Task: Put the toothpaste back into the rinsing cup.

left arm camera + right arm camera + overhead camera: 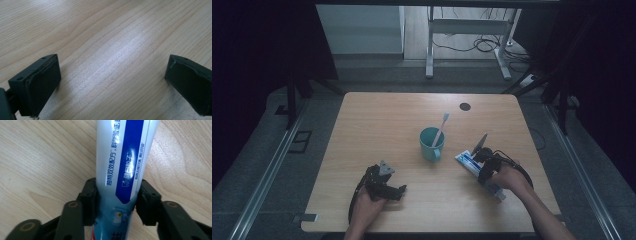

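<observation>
Resting on the table point(362, 130) well to the left of the mug point(430, 144), the left gripper point(398, 192) has its jaws spread wide with bare wood between them, as the left gripper view makes plain; it grasps nothing. The mug itself stands near the middle of the table, a toothbrush point(441, 129) leaning inside it with the head up.

Just right of the mug lies the toothpaste tube point(468, 161), flat on the wood and slanting away toward the near right corner. The right gripper point(481, 161) straddles it, and in the right gripper view the tube point(120, 167) runs up between the two jaws, whose pads press against both its sides, so I read it as gripped.

I judge the tube light and soft: it will dent under pressure, and its glossy skin may slide. A hold on the firmer part near the cap end should twist and sag less than one on the flat crimped tail, and a hard squeeze could force paste out if the cap is loose.

Which end carries the cap is hard to make out; from above the gripper and hand cover the middle of the tube, and the lower stretch runs out of the right gripper view. How full it is cannot be told.
</observation>
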`<state>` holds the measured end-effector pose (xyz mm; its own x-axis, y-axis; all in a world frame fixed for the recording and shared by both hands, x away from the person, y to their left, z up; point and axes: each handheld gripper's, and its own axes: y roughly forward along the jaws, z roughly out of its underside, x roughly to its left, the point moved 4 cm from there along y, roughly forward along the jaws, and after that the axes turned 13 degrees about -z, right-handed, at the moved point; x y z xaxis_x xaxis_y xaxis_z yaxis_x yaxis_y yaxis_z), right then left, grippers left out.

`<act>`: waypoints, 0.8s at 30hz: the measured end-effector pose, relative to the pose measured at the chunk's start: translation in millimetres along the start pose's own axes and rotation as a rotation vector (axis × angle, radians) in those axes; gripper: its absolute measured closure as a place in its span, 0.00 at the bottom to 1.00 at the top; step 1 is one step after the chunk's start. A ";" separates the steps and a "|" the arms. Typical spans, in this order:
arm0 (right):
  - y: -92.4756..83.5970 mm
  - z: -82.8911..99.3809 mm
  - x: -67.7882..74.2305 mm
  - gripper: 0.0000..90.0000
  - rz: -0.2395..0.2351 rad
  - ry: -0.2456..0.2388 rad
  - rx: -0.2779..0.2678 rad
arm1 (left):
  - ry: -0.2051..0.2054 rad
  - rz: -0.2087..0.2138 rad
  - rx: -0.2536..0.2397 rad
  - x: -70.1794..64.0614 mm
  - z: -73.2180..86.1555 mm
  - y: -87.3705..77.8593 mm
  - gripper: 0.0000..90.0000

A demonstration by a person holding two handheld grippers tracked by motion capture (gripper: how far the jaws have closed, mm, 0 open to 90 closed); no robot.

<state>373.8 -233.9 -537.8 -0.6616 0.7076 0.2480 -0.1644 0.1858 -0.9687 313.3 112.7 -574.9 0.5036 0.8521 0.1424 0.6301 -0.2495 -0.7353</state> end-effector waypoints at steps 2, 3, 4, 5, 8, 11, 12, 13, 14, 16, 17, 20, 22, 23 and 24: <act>-2.2 0.8 0.7 0.71 0.006 -0.018 0.005 | 0.000 0.000 0.000 0.0 0.0 0.0 0.01; -3.2 1.0 1.1 0.73 0.006 -0.019 0.002 | 0.000 0.000 0.000 0.0 0.0 0.0 0.01; -3.5 1.2 1.6 0.74 0.004 -0.022 -0.001 | 0.000 0.000 0.000 0.0 0.0 0.0 0.01; -4.0 1.7 1.5 0.74 0.012 -0.030 0.001 | 0.000 0.000 0.000 0.0 0.0 0.0 0.01; -5.1 2.8 2.3 0.76 0.011 -0.044 -0.015 | 0.000 0.000 0.000 0.0 0.0 0.0 0.01; -6.3 4.1 0.6 0.77 0.005 -0.057 -0.028 | 0.000 0.000 0.000 0.0 0.0 0.0 0.01; -6.3 4.1 0.6 0.77 0.002 -0.054 -0.037 | 0.000 0.000 0.000 0.0 0.0 0.0 0.01; -6.3 4.5 -0.5 0.77 -0.001 -0.060 -0.040 | 0.000 0.000 0.000 0.0 0.0 0.0 0.01; -6.5 4.9 -0.6 0.77 -0.003 -0.060 -0.040 | 0.000 0.000 0.000 0.0 0.0 0.0 0.01; -6.6 6.0 -0.9 0.77 0.000 -0.067 -0.050 | 0.000 0.000 0.000 0.0 0.0 0.0 0.01; -6.7 6.6 -0.8 0.77 0.001 -0.070 -0.051 | 0.000 0.000 0.000 0.0 0.0 0.0 0.01; -7.5 8.4 0.0 0.77 0.001 -0.074 -0.062 | 0.000 0.000 0.000 0.0 0.0 0.0 0.01; -8.9 9.3 0.4 0.77 0.004 -0.086 -0.075 | 0.000 0.000 0.000 0.0 0.0 0.0 0.01; -9.9 9.6 0.4 0.77 0.009 -0.090 -0.084 | 0.000 0.000 0.000 0.0 0.0 0.0 0.01; -11.4 9.9 0.3 0.77 0.008 -0.093 -0.092 | 0.000 0.000 0.000 0.0 0.0 0.0 0.01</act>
<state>368.2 -242.5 -526.7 -0.7286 0.6437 0.2341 -0.0937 0.2449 -0.9650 313.3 112.7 -574.9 0.5036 0.8522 0.1422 0.6301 -0.2496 -0.7353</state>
